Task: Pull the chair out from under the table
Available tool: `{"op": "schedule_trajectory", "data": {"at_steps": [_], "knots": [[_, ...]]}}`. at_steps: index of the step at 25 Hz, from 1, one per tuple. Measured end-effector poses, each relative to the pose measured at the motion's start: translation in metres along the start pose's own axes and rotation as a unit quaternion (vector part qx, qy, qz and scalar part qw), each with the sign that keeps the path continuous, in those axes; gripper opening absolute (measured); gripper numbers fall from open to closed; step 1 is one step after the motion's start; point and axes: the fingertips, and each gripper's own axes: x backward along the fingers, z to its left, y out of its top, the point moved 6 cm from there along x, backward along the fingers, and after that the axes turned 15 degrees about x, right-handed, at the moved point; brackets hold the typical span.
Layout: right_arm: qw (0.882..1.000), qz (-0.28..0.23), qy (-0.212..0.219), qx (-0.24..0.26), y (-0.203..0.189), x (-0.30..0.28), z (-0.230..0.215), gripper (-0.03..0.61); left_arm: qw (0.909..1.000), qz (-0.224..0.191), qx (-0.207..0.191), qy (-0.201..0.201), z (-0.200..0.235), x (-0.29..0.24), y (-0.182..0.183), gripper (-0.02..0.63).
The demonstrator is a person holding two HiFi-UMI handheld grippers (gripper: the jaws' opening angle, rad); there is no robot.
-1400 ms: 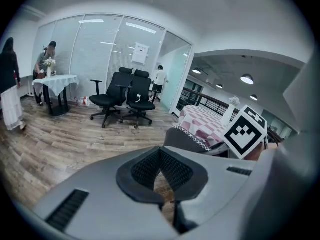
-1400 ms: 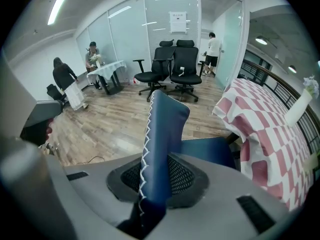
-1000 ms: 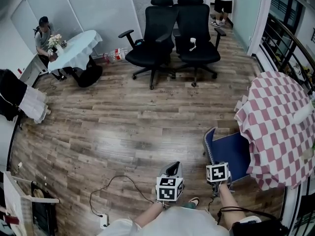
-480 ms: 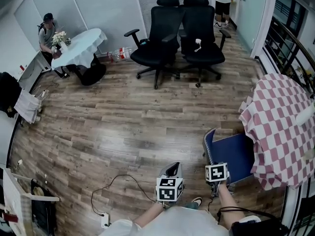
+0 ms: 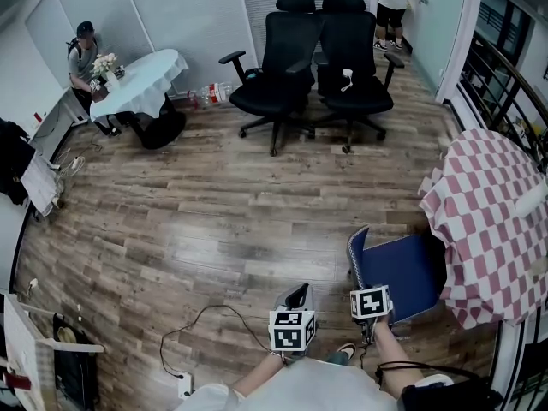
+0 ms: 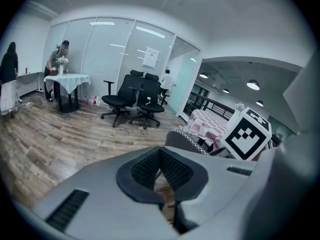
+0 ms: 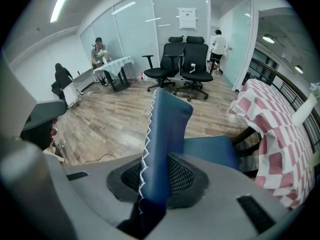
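A blue chair point(image 5: 402, 268) stands at the edge of the table with the pink-and-white checked cloth point(image 5: 488, 221), its seat partly under the cloth. My right gripper point(image 5: 366, 289) is shut on the top of the chair's backrest point(image 7: 167, 129); in the right gripper view the blue padding with white stitching is clamped between the pads of that gripper point(image 7: 160, 176). My left gripper point(image 5: 300, 294) hangs beside it to the left, above the wood floor. Its jaws are shut with nothing in them point(image 6: 160, 166). From the left gripper view the chair point(image 6: 187, 139) and table point(image 6: 207, 121) lie ahead to the right.
Two black office chairs point(image 5: 308, 58) stand at the back. A round white-clothed table point(image 5: 141, 80) with a person beside it is at far left. A cable point(image 5: 205, 324) lies on the floor near my feet. A railing point(image 5: 505, 67) runs along the right.
The chair has slid left, further out from under the checked cloth, with my right gripper still on its backrest. Both grippers have drifted left.
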Motion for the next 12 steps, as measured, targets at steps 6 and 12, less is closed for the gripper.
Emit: {"op": "schedule_trajectory", "data": {"at_steps": [6,12], "knots": [[1.0,0.005,0.008,0.001,0.005,-0.003,0.02,0.089,1.0,-0.002,0.005,-0.002,0.009,0.002,0.002,0.003],[1.0,0.008,0.016,-0.011,0.01,-0.004,0.039,0.089,0.9999,-0.001,0.01,-0.001,0.018,0.004,0.003,0.003]]}}
